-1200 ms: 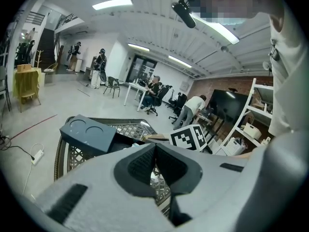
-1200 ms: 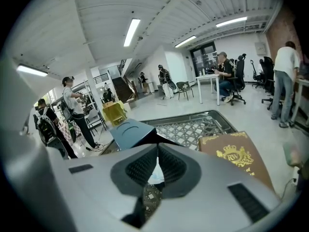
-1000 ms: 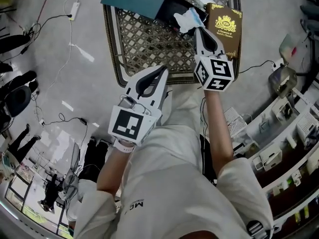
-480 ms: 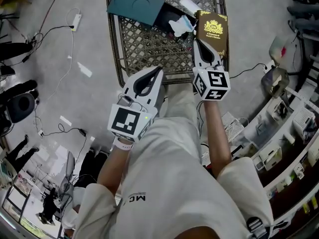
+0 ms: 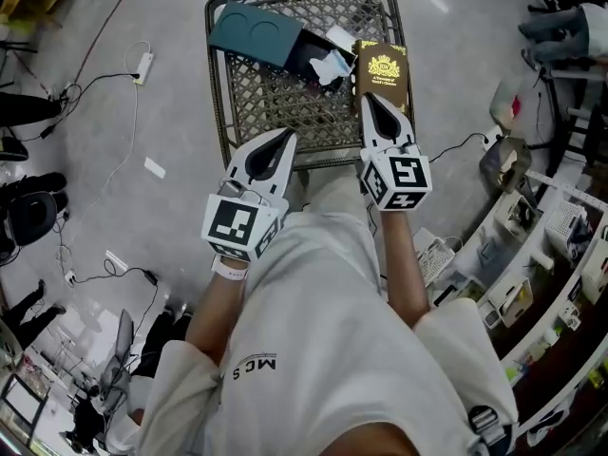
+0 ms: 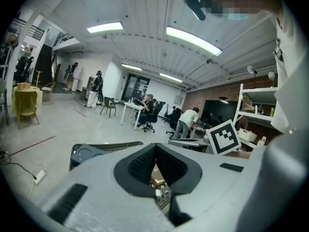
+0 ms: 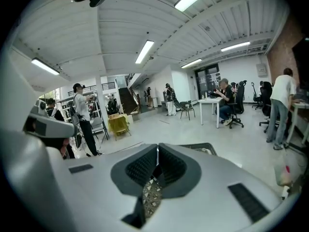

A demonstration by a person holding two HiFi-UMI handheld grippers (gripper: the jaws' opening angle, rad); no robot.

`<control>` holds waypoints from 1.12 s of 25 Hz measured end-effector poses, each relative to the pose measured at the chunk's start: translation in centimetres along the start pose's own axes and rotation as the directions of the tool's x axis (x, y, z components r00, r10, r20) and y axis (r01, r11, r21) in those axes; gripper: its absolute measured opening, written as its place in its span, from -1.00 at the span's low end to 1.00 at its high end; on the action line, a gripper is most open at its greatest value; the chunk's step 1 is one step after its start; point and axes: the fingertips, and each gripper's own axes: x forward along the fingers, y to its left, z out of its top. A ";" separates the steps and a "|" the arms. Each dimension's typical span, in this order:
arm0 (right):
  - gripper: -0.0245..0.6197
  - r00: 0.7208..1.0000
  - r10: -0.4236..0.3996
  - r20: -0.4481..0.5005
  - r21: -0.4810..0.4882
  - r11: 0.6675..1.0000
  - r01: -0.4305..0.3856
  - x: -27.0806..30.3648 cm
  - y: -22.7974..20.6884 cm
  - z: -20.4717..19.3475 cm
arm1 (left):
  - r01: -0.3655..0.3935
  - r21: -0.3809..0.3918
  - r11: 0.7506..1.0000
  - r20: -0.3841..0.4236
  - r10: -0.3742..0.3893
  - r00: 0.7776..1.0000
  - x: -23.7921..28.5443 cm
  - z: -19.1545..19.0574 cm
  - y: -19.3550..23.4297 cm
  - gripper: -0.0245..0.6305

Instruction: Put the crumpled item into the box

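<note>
The crumpled white item [image 5: 331, 66] lies on the lattice-topped table [image 5: 275, 103], at the edge of a dark open box [image 5: 311, 49] that a teal lid [image 5: 255, 33] partly covers. I cannot tell whether it lies inside that box. A brown box with gold print [image 5: 382, 74] sits just to its right. My right gripper [image 5: 367, 100] is shut and empty, its tip over the near end of the brown box. My left gripper [image 5: 286, 137] is shut and empty above the table's near edge. In the left gripper view the left gripper's [image 6: 155, 146] jaws meet. The right gripper's [image 7: 158, 148] jaws also meet in its own view.
Cables and a power strip [image 5: 143, 65] lie on the grey floor left of the table. Shelving with small items [image 5: 541, 236] runs along the right. People sit at desks [image 7: 224, 103] far across the room.
Both grippers have drawn back from the table toward my body, and the table now looks farther off. The right gripper's tip has moved away from the crumpled item.
</note>
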 end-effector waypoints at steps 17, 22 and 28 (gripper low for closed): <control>-0.87 0.992 -0.020 0.121 -0.095 0.995 0.032 -9.7 3.1 4.6 | -0.004 0.053 0.999 0.093 -0.001 0.996 -3.8 2.8 -1.1 -0.85; -0.87 0.988 -0.040 0.150 -0.114 0.992 0.057 -11.8 4.0 4.9 | 0.005 0.035 0.999 0.103 -0.008 0.995 -4.6 2.7 -1.6 -0.85; -0.87 0.989 -0.032 0.147 -0.115 0.992 0.049 -12.4 4.5 4.1 | 0.011 0.013 1.000 0.105 -0.013 0.994 -4.8 1.8 -1.9 -0.85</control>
